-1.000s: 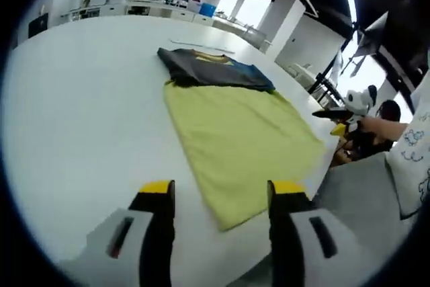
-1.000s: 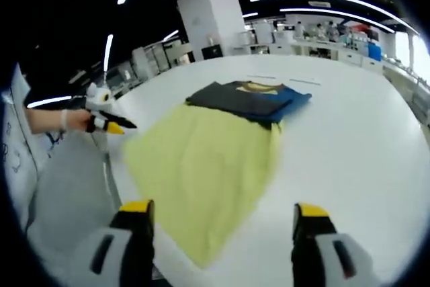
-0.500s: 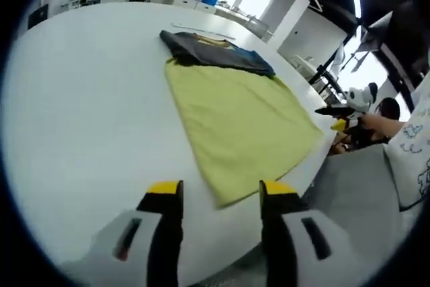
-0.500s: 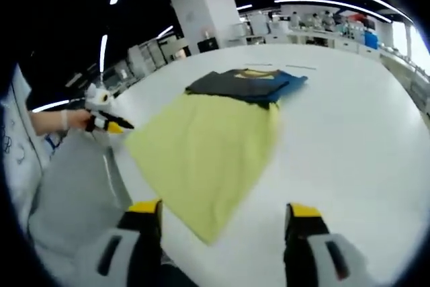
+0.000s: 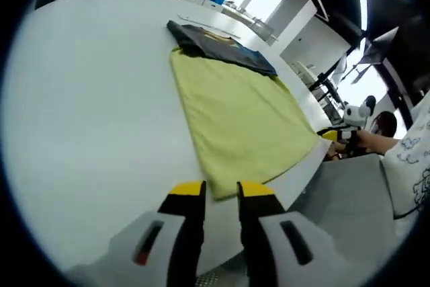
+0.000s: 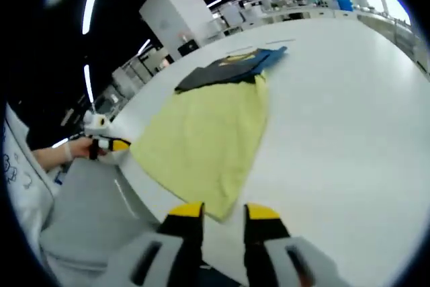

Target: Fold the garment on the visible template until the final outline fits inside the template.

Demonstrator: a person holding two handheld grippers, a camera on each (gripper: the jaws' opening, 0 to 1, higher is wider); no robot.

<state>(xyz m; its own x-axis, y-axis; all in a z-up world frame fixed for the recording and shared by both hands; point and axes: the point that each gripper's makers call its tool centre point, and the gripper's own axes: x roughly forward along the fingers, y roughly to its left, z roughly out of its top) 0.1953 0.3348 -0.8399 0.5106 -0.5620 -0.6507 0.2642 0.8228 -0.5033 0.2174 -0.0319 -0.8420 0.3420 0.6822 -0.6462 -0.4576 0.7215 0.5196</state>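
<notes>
Against the earlier frames, both pairs of jaws have narrowed a great deal. In the left gripper view we see the left gripper (image 5: 219,190) with its yellow tips now only a thin gap apart, where a second ago they stood wide. The tips sit just at the near corner of the yellow cloth (image 5: 235,115); we cannot tell whether they touch it or pinch any fabric. The cloth lies flat on the white table (image 5: 87,99), and the dark garment (image 5: 218,46) lies folded at its far end, overlapping the cloth's far edge. We note that the whole view has shifted, so the camera has moved; cloth and garment seem to lie as before.

At the right edge of that view, the other gripper and a hand are small and partly cut off; its jaws are not readable there.

In the right gripper view, the right gripper (image 6: 223,212) is likewise narrowed to a slim gap, at the near corner of the cloth (image 6: 205,139). Contact is again unclear. The garment (image 6: 228,68) sits at the far end, its blue part toward the right. We make out no template outline on the table (image 6: 336,119). The background benches are blurred.
</notes>
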